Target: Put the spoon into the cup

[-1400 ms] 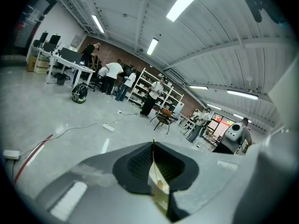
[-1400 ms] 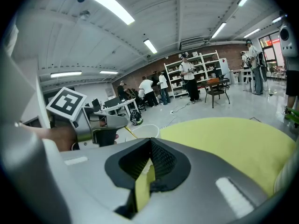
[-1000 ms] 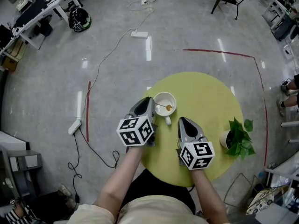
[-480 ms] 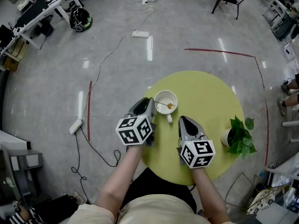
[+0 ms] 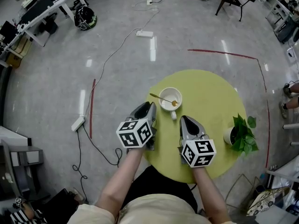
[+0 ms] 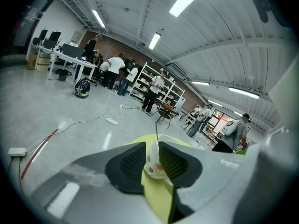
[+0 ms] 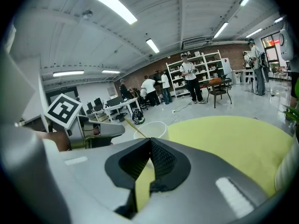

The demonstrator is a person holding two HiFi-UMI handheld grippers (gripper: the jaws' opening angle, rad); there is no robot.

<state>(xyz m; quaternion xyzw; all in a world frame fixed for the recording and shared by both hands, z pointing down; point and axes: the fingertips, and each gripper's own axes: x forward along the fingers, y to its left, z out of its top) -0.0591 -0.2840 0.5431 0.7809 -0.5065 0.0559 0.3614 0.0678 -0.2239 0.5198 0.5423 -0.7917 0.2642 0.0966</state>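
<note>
- On the round yellow-green table (image 5: 210, 101), the thin gold-coloured metal spoon (image 5: 162, 99) lies in the white ceramic cup (image 5: 166, 107). Its bowl is down inside, and its handle leans over the rim, up and to the left.
- Cup sits near the table's left edge, with its small handle turned toward me.
- My left gripper (image 5: 149, 107) hangs just beside the cup on its near-left side, not touching it. In the left gripper view the dark ribbed pads (image 6: 131, 160) stand a narrow gap apart and grip nothing. The cup (image 6: 153, 164) shows through that gap, farther out.
- My right gripper (image 5: 185, 120) is over the table, just short of the cup's near-right side and apart from it. In the right gripper view its jaws are closed, tips meeting, with nothing between them. The cup (image 7: 152, 129) and slanting spoon handle (image 7: 133, 126) rise beyond the tips.
- Green leafy plant in a white pot (image 5: 240, 134) stands at the table's right edge, well apart from the cup.
- Grey glossy floor all round, with a red tape line (image 5: 219, 53) and a white power strip (image 5: 145, 33) on a long cable.
</note>
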